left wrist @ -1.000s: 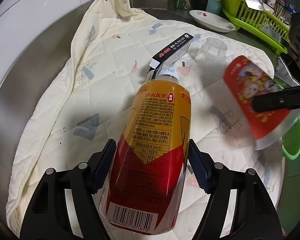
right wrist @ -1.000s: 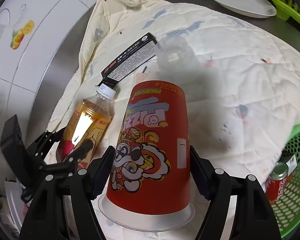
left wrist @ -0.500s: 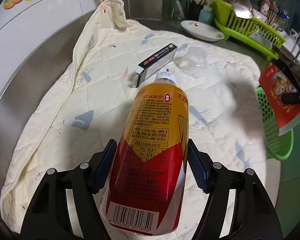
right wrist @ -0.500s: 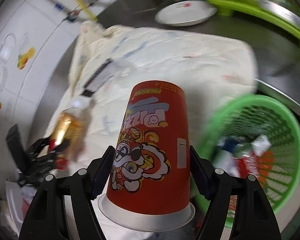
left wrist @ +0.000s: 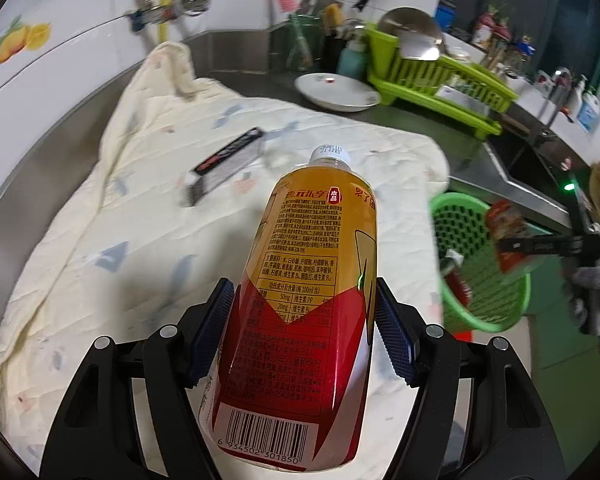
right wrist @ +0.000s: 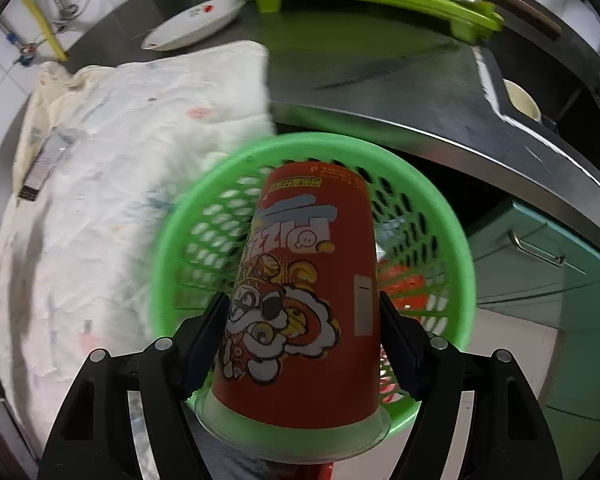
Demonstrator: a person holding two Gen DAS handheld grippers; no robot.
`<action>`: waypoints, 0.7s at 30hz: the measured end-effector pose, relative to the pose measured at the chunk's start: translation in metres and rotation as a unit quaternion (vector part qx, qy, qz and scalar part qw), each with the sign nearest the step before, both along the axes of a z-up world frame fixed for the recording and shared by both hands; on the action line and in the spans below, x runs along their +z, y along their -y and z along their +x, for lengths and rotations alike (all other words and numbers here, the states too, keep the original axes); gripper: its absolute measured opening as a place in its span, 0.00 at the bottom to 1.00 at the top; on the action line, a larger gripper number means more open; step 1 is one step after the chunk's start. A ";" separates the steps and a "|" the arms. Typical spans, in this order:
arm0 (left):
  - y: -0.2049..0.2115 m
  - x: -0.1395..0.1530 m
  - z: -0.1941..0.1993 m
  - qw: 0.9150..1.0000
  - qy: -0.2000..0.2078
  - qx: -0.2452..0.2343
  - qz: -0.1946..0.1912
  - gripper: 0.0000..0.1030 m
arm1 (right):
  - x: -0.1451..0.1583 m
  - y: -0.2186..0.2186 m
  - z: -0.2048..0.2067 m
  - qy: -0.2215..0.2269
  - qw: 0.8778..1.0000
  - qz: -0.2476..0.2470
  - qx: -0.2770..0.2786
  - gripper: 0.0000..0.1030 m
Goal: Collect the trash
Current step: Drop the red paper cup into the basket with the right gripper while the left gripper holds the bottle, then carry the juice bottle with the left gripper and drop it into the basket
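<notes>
left gripper (left wrist: 302, 332) is clamped on the lower half of a yellow-and-red plastic drink bottle (left wrist: 312, 280), held up off the cream quilted cloth (left wrist: 120, 240) with its white cap pointing away. right gripper (right wrist: 302, 340) is squeezed round a red paper cup with a cartoon print (right wrist: 304, 280), rim toward the camera, hanging right above the mouth of the round green plastic mesh basket (right wrist: 452, 224). a long black carton (left wrist: 224, 160) lies on the cloth. from the left wrist view the right gripper sits out to the side, over the basket.
</notes>
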State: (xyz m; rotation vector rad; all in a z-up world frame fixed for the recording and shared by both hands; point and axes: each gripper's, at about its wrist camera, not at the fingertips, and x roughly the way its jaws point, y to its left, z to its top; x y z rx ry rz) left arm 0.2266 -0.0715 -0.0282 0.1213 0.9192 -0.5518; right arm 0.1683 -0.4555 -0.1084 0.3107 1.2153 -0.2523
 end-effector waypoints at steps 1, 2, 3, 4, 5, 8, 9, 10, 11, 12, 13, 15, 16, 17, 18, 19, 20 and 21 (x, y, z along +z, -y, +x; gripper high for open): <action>0.008 0.001 -0.003 1.000 -0.002 -0.007 -0.006 0.66 | -0.004 0.003 -0.002 0.000 1.000 -0.002 -0.004 0.68; 0.016 0.002 -0.007 1.000 -0.003 -0.013 -0.009 0.66 | -0.008 0.008 -0.004 0.000 1.000 0.001 -0.008 0.68; 0.024 0.003 -0.010 1.000 -0.003 -0.020 -0.012 0.66 | -0.011 0.012 -0.006 0.001 1.000 0.003 -0.011 0.68; 0.031 0.003 -0.013 1.000 -0.003 -0.026 -0.014 0.66 | -0.014 0.016 -0.008 0.002 1.000 0.004 -0.017 0.69; 0.039 0.003 -0.015 0.999 -0.003 -0.031 -0.015 0.66 | -0.015 0.020 -0.010 0.004 1.000 0.006 -0.021 0.70; 0.064 0.002 -0.021 0.999 -0.006 -0.049 -0.017 0.66 | -0.014 0.028 -0.017 0.016 0.999 0.018 -0.024 0.73; 0.070 0.002 -0.023 0.998 -0.008 -0.054 -0.019 0.66 | -0.013 0.029 -0.020 0.019 0.999 0.015 -0.024 0.73; 0.080 0.001 -0.026 0.998 -0.010 -0.061 -0.021 0.66 | -0.010 0.031 -0.023 0.022 0.999 0.012 -0.023 0.73; 0.089 0.000 -0.028 0.997 -0.012 -0.068 -0.022 0.66 | -0.007 0.032 -0.027 0.027 0.999 0.010 -0.022 0.73; 0.099 0.000 -0.030 0.997 -0.012 -0.074 -0.021 0.66 | -0.004 0.033 -0.032 0.031 0.999 0.010 -0.021 0.73; 0.106 -0.001 -0.032 0.997 -0.013 -0.078 -0.022 0.66 | 0.000 0.034 -0.037 0.037 0.999 0.009 -0.019 0.73; 0.121 -0.002 -0.035 0.996 -0.016 -0.089 -0.028 0.66 | 0.007 0.033 -0.044 0.045 0.999 0.009 -0.016 0.73; 0.134 -0.004 -0.037 0.995 -0.019 -0.095 -0.028 0.66 | 0.012 0.034 -0.049 0.051 0.999 0.008 -0.014 0.73; 0.142 -0.006 -0.038 0.994 -0.020 -0.100 -0.028 0.66 | 0.015 0.034 -0.053 0.055 0.998 0.007 -0.013 0.73; 0.149 -0.007 -0.039 0.994 -0.021 -0.104 -0.028 0.66 | 0.019 0.035 -0.057 0.063 0.998 0.008 -0.012 0.74; 0.160 -0.010 -0.040 0.993 -0.023 -0.109 -0.027 0.66 | 0.023 0.035 -0.062 0.069 0.998 0.010 -0.011 0.74; 0.168 -0.012 -0.041 0.993 -0.027 -0.112 -0.026 0.66 | 0.025 0.036 -0.065 0.073 0.997 0.012 -0.010 0.74; 0.179 -0.016 -0.042 0.992 -0.032 -0.117 -0.024 0.66 | 0.028 0.037 -0.070 0.078 0.997 0.012 -0.009 0.74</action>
